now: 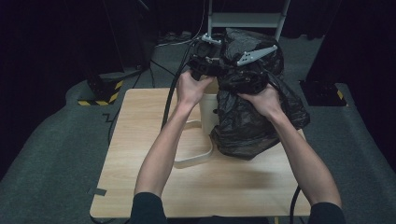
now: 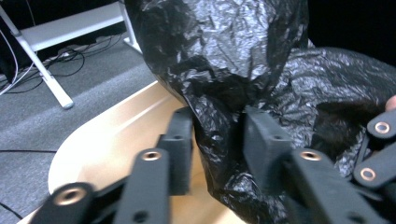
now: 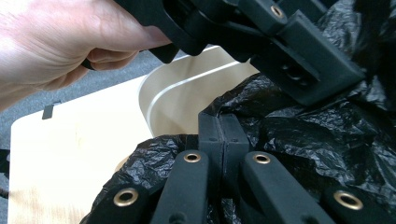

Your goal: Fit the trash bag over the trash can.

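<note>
The right gripper [image 3: 222,135] is closed on the black trash bag [image 1: 252,112], the left gripper [image 2: 215,140] is half open around a fold of it, and the bag is only partly over the white bin [image 1: 208,109].

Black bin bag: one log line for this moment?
black crinkled plastic bin bag | over pale wooden bin | right tongs shut on bag | left tongs straddle a fold

The high view looks forward and down on the counter [image 1: 140,186] from afar; both gripper views sit close, sharing the black bag [image 2: 224,56].
</note>
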`<state>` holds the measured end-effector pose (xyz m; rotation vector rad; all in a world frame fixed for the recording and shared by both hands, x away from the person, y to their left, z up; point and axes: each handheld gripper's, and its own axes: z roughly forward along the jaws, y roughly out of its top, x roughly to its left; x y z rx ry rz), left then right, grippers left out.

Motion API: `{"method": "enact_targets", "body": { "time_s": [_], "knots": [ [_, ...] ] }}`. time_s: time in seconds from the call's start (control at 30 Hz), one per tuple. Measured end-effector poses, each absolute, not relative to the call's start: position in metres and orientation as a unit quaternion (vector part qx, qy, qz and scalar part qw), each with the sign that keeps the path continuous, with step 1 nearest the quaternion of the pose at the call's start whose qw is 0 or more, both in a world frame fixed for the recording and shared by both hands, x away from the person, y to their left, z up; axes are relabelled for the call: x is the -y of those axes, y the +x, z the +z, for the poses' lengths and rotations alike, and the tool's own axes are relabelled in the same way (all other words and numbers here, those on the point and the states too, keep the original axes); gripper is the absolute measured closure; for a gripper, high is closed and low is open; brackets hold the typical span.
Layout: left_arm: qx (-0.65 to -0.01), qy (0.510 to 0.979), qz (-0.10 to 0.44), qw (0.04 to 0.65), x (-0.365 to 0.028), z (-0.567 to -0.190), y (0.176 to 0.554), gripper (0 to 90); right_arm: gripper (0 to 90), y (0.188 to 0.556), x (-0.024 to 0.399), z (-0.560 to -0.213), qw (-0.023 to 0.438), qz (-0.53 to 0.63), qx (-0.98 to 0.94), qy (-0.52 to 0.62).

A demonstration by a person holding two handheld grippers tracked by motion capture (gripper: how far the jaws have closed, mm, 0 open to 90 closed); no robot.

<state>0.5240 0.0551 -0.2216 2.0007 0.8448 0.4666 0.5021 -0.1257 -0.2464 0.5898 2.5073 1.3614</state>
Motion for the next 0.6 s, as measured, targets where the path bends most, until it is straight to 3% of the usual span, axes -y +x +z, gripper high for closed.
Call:
{"method": "enact_targets", "body": {
  "time_s": [0.13,0.3,0.6],
  "knots": [
    [-0.336,0.814,0.198,0.431,-0.055,-0.223,0.523,78.6,83.3,0.500,0.127,-0.244,0.114,0.467,-0.853,0.201],
    [-0.336,0.819,0.200,0.420,-0.057,-0.226,0.523,86.4,71.7,0.495,0.132,-0.240,0.126,0.471,-0.849,0.202],
    [-0.345,0.822,0.197,0.408,-0.064,-0.235,0.526,89.5,53.8,0.488,0.167,-0.226,0.174,0.494,-0.817,0.240]
  ]
}}
